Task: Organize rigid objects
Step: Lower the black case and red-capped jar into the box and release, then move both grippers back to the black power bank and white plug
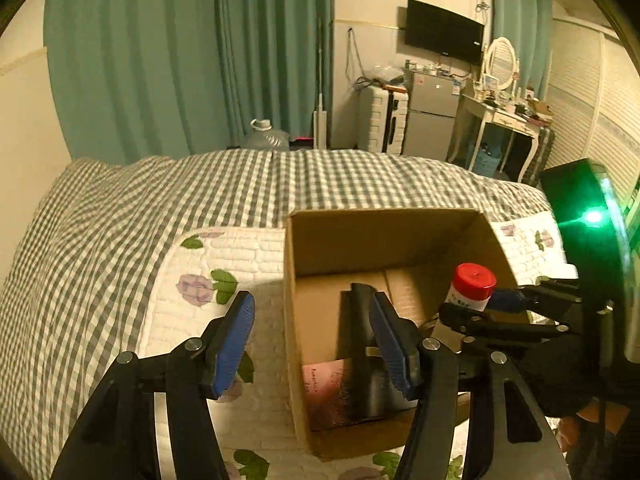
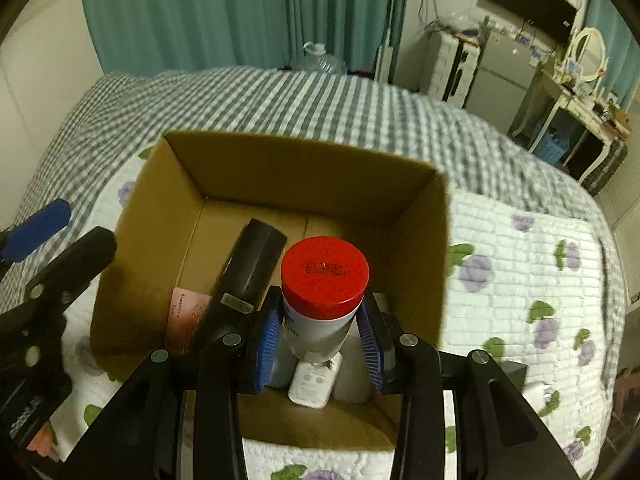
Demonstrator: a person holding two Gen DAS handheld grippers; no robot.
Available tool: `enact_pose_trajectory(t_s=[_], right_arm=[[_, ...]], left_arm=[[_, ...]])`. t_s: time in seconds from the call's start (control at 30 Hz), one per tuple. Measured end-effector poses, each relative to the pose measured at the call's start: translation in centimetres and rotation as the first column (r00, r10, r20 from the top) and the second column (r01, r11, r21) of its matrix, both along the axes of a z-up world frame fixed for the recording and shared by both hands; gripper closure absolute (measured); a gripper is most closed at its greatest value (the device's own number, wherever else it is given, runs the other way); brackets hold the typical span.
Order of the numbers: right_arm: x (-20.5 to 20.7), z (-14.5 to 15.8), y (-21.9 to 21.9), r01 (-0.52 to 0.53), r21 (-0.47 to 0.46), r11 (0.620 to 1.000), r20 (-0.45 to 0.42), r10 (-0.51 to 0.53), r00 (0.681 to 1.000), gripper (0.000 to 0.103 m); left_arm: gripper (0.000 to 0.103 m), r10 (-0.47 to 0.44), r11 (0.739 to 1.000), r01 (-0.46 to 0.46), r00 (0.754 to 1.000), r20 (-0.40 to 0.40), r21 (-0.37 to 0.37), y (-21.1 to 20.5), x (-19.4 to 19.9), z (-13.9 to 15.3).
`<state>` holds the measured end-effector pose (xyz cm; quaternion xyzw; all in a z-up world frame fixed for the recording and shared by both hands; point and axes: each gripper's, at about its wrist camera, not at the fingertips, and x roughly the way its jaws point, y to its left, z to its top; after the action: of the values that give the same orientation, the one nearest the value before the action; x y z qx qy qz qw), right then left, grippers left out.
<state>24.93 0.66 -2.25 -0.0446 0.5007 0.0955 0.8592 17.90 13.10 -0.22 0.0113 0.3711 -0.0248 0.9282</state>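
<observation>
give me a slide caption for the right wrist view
Right gripper holds a red-capped bottle over an open cardboard box.

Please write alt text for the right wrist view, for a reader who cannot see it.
The right gripper holds a white bottle with a red cap over an open cardboard box on a bed. Inside lie a black object, a pink item and a white device.
</observation>
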Motion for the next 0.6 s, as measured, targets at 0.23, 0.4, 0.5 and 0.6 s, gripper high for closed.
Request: enact_pose_trajectory(t_s=[0.23,0.4,0.5,0.6], right_arm=[[1.8,0.1,-0.4,0.055,0.035,0.998,0.05,-0.057,0.997,0.048],[0.4,3.3,-3.1,0.098,0.058,0.993,0.156,-0.107,0.982,0.048],[-1.1,5.4,-5.2,0.121,0.06,0.991,0.203,-0.131,0.97,0.047],[-3.1,7.4,-7.6,0.141,0.045,0.989,0.244,-0.148,0.959,0.04]], left_arm=[[0.041,0.002,1.0,-0.002,1.0,-0.007,-0.016,0.7,0.4,-0.7],[0.041,-0.004,1.0,0.004,1.0,-0.004,-0.009,0.0,0.3,-0.4],[0.041,-0.019,1.0,0.019,1.0,0.002,-0.002,-1.1,-0.1,0.4],[0.041,-0.047,0.999,0.047,0.999,0.015,0.007,-2.9,-0.9,1.5]])
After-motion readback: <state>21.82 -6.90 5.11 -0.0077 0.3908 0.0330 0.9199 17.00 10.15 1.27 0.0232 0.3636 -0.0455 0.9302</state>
